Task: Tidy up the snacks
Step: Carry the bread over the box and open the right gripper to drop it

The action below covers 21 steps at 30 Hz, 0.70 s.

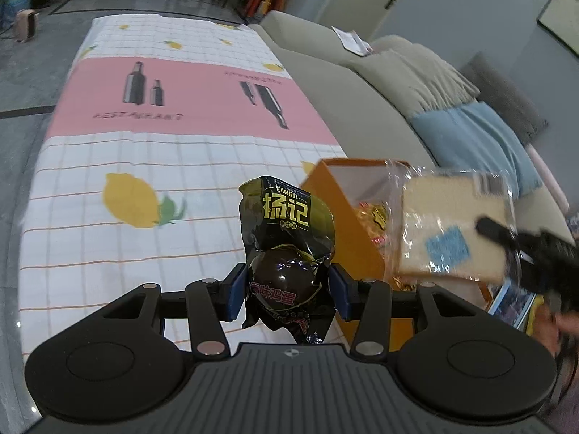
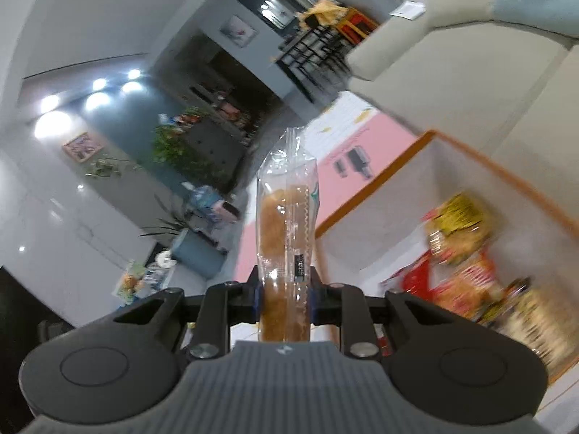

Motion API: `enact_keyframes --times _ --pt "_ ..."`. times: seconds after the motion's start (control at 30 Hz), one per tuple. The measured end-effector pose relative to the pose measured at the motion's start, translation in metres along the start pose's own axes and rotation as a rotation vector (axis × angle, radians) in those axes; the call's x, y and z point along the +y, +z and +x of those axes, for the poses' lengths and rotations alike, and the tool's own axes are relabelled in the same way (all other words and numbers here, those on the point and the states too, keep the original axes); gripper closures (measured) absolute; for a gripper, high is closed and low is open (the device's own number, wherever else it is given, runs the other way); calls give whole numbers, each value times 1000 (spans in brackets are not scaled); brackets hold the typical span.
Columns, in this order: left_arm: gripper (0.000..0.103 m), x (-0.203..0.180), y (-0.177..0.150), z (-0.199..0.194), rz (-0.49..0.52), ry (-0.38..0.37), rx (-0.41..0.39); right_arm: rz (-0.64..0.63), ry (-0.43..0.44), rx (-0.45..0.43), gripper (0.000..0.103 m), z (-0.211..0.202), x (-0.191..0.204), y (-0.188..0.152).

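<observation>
- In the left wrist view, the left gripper (image 1: 287,291) sits low in the centre of the frame, its blue pads pressed against either side of a black egg snack packet (image 1: 286,253); the jaws stand partly apart, as wide as the packet.
- The packet's crinkled top with yellow lettering rises above the jaws, in front of the tablecloth (image 1: 144,181), which is white-checked with lemons and a pink band.
- To the right of the packet stands an orange box (image 1: 347,238), open at the top, with yellow and red wrappers visible inside.
- At right of the same frame, the right gripper (image 1: 506,235) holds a clear bread packet (image 1: 452,228) over the box's right side.
- In the right wrist view, the bread packet (image 2: 286,238) stands edge-on at centre, clamped narrowly between that gripper's pads.
- The box (image 2: 369,195) fills the right of that frame, blurred, with several snack bags (image 2: 459,231) lying in it.
- A grey sofa (image 1: 362,83) lies at the upper right of the left wrist view.
</observation>
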<state>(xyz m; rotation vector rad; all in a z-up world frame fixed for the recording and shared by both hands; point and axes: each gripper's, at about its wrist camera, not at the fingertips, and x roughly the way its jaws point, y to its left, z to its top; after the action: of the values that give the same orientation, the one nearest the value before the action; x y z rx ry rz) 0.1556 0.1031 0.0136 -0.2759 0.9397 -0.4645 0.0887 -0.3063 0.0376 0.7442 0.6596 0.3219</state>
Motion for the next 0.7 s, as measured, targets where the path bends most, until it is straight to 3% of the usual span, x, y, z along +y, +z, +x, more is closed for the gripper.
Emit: enact_keyframes --times 0.07,0.4,0.7 --pt "48 -7 -1 9 11 3 19 18 -20 26 82 5 -13 15" --pt "48 -16 -9 38 55 26 93 171 101 241 82 66 -67 76" --pt "48 -6 -6 47 55 -8 103 209 43 262 82 49 -89 100"
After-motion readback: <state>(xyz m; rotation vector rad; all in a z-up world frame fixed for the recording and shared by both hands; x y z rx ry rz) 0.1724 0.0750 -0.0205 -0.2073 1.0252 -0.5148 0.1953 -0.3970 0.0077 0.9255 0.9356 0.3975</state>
